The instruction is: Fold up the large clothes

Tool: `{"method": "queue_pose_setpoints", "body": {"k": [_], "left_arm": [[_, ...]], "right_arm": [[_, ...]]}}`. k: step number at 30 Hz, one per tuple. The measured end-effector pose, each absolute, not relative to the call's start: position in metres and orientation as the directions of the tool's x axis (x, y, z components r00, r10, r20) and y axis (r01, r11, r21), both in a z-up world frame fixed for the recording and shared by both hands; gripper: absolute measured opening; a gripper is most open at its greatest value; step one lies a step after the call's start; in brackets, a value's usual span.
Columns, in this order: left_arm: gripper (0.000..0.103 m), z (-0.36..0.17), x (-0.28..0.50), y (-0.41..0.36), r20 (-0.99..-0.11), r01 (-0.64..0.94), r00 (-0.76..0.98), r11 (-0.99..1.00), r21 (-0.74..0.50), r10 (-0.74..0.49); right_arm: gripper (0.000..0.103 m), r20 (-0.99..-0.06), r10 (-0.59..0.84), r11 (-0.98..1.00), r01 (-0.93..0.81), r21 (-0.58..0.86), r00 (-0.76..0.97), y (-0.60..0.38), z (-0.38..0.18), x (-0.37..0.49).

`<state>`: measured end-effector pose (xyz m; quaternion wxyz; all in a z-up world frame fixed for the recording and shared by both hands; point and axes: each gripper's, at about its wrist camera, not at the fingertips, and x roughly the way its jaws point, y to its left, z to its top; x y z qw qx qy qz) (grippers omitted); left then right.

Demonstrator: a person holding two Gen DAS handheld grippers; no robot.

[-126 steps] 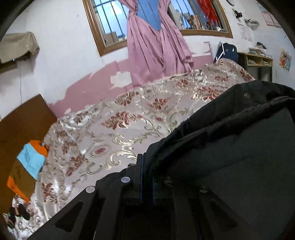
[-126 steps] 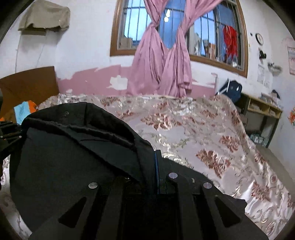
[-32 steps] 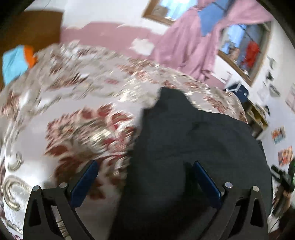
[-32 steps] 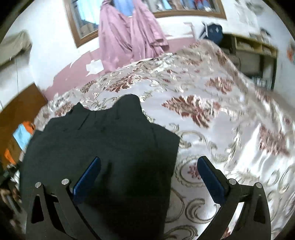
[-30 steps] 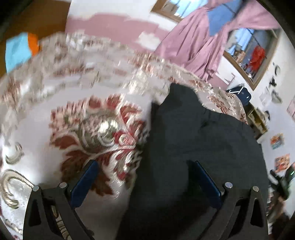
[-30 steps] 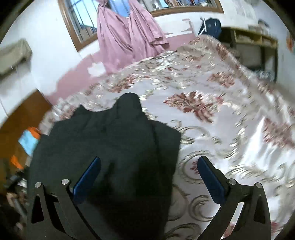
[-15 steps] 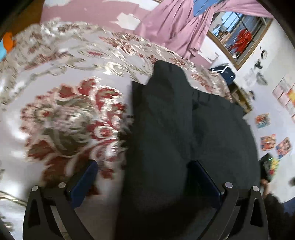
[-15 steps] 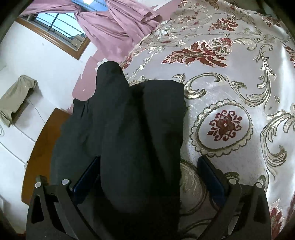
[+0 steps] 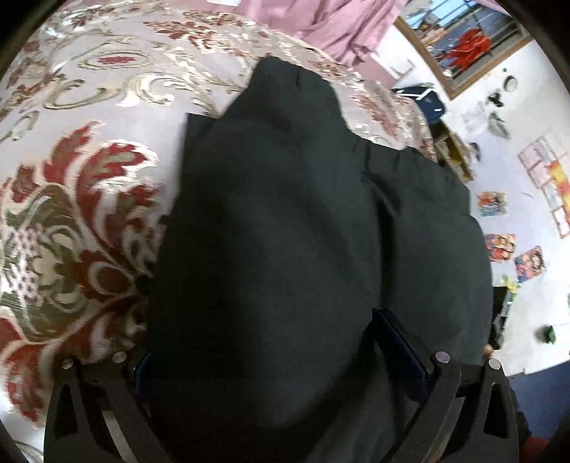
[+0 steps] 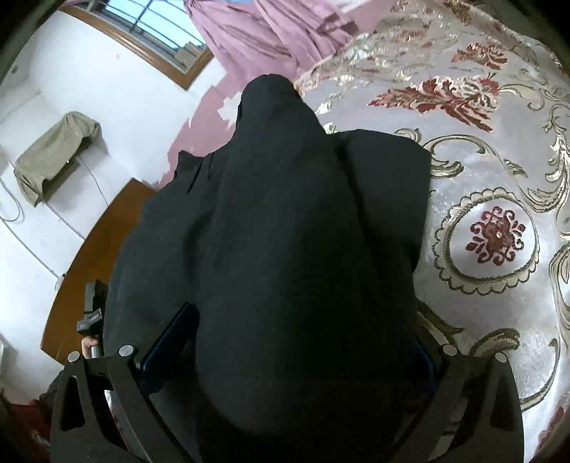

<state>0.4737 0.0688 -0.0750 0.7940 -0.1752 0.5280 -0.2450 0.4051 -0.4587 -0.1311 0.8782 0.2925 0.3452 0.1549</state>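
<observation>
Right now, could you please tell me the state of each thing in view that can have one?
Black garment: folded, lying on the bed, a narrow part sticking out at the far end.
Left gripper: open, fingers either side of the garment's near edge.
Right gripper: open, straddling the garment's near edge.
Floral bedspread: spread out under the garment.
Pink curtains: gathered, hanging at the window.

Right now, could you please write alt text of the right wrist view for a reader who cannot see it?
A black garment lies on a floral brocade bedspread, a fold of it bulging between the open right tongs. Behind are a pink curtain, a barred window and a white wall.
</observation>
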Motion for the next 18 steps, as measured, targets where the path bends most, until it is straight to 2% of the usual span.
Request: {"method": "queue_pose_setpoints", "body": {"k": [3, 6, 10, 18], "left_arm": [[0.103, -0.077, 0.466, 0.053, -0.73, 0.24, 0.307, 0.792, -0.561, -0.61], [0.103, -0.079, 0.464, 0.048, -0.734, 0.235, 0.343, 0.81, -0.537, -0.586], [0.103, -0.081, 0.466, 0.05, -0.715, 0.23, 0.362, 0.801, -0.553, -0.597], [0.103, -0.083, 0.461, 0.048, -0.711, 0.248, 0.409, 0.819, -0.517, -0.572]], "right_arm": [[0.102, -0.495, 0.47, 0.784, -0.088, 0.615, 0.731, -0.462, -0.134, 0.399], [0.102, -0.472, 0.486, 0.767, -0.1, 0.634, 0.735, -0.467, -0.138, 0.393], [0.102, -0.522, 0.449, 0.809, -0.082, 0.582, 0.726, -0.459, -0.134, 0.395], [0.102, -0.549, 0.408, 0.839, -0.063, 0.54, 0.73, -0.455, -0.132, 0.394]]}}
